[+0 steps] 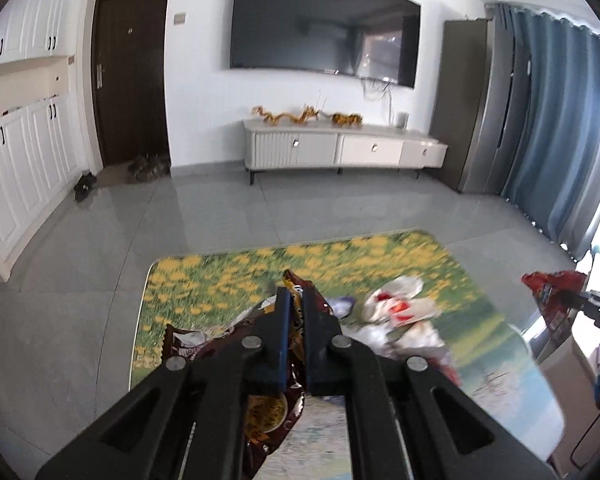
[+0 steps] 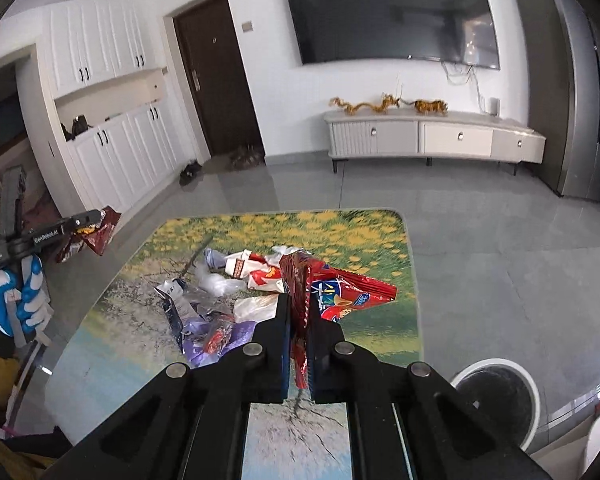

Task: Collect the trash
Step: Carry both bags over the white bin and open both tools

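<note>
My left gripper (image 1: pixel 296 294) is shut on a dark brown snack wrapper (image 1: pixel 296 360) and holds it above the flower-print table (image 1: pixel 204 276). It also shows in the right wrist view (image 2: pixel 90 222) at the left, off the table's edge, with the wrapper (image 2: pixel 96 236) hanging from it. My right gripper (image 2: pixel 299 300) is shut on a red foil snack bag (image 2: pixel 340 288) held over the table (image 2: pixel 340 236). That bag also shows in the left wrist view (image 1: pixel 552 292) at the right. A pile of loose wrappers (image 2: pixel 236 280) lies on the table.
A white round bin with a black liner (image 2: pixel 496 396) stands on the floor right of the table. A TV cabinet (image 2: pixel 432 136) and a TV (image 2: pixel 392 12) are on the far wall. White cupboards (image 2: pixel 116 148) and a dark door (image 2: pixel 216 80) are at the left.
</note>
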`<state>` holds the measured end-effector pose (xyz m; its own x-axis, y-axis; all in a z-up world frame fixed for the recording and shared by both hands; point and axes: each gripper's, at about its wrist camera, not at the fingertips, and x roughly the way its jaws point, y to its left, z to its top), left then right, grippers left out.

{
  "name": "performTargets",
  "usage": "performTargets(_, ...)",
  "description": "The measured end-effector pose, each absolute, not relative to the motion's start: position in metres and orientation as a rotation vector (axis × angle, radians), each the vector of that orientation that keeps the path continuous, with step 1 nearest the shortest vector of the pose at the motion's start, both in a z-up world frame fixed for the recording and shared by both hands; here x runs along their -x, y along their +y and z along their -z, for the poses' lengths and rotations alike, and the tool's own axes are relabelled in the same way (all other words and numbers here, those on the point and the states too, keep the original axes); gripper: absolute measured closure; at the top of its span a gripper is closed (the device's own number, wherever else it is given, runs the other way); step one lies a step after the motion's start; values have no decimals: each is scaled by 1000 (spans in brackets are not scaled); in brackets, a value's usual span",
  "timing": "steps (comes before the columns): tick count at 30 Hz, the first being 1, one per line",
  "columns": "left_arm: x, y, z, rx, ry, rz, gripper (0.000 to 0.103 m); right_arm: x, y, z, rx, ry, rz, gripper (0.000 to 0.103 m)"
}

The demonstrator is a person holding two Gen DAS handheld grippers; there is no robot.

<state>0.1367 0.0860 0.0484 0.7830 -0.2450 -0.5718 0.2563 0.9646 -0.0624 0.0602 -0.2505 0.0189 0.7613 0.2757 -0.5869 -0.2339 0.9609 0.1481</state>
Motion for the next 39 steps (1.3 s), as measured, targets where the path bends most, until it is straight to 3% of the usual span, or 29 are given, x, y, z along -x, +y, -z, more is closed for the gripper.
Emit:
performTargets(7, -120, 3, -84, -10, 585, 442, 98, -22, -318, -24, -99, 611, -177, 97)
performTargets(13, -124, -132, -81, -13, 640, 703, 98, -1, -405, 3, -170, 650, -35, 96)
performTargets(22, -146, -319, -4, 29, 889, 957, 98, -5, -501, 82, -317, 771, 64, 95)
performTargets(35, -171, -420, 84, 78, 1050, 946, 94, -37, -553, 155, -414, 870, 96, 92)
performTargets(37, -173, -425, 93, 85, 1065, 940, 85, -38, -556, 160, -418, 879, 101, 88)
performTargets(38, -173, -424, 96, 91, 1071, 933, 70, -38, -556, 163, -417, 885, 108, 77)
performTargets(39, -173, -425, 99, 104, 1077, 924, 63, -37, -558, 165, -417, 890, 116, 62)
